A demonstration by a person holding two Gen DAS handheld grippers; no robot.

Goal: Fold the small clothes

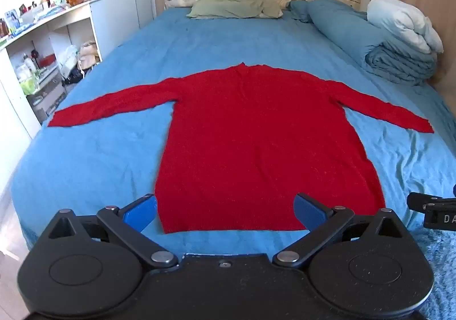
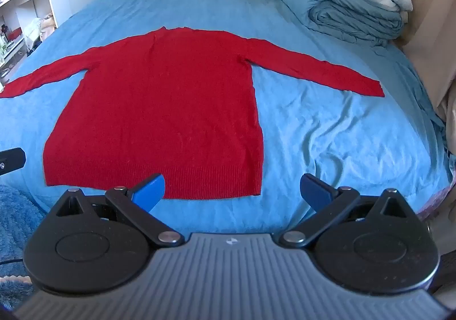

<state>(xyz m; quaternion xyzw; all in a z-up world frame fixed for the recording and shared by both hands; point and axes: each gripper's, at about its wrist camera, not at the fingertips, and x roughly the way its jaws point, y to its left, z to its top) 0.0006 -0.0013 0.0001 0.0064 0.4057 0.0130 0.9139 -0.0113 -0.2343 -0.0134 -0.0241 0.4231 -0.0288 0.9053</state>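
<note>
Across the middle of the bed lies your red knit sweater (image 1: 256,143), spread flat with its collar toward the far pillows, its hem toward you, and both sleeves stretched straight out to left and right. Nothing is folded yet, by the look of it.

Your left hand-held gripper (image 1: 225,208) hangs above the near hem with its blue fingers (image 1: 141,211) spread wide apart and nothing between them. Your right hand-held gripper (image 2: 232,191) stands equally wide and empty, over the hem's right corner and the bare blue sheet (image 2: 327,126) beside it.

The main risk is biting too deep: the sheet is soft and already wrinkled to the right of the sweater, so a low pinch could gather bedding along with the knit and drag everything. A shallow pinch could take only the top layer, letting front and back slide apart. Lift one corner ahead of the other and the loose knit will probably skew or stretch. The left sleeve ends close to the bed's edge and may slip over it. The folded duvet (image 2: 356,17) at far right sits well apart.
</note>
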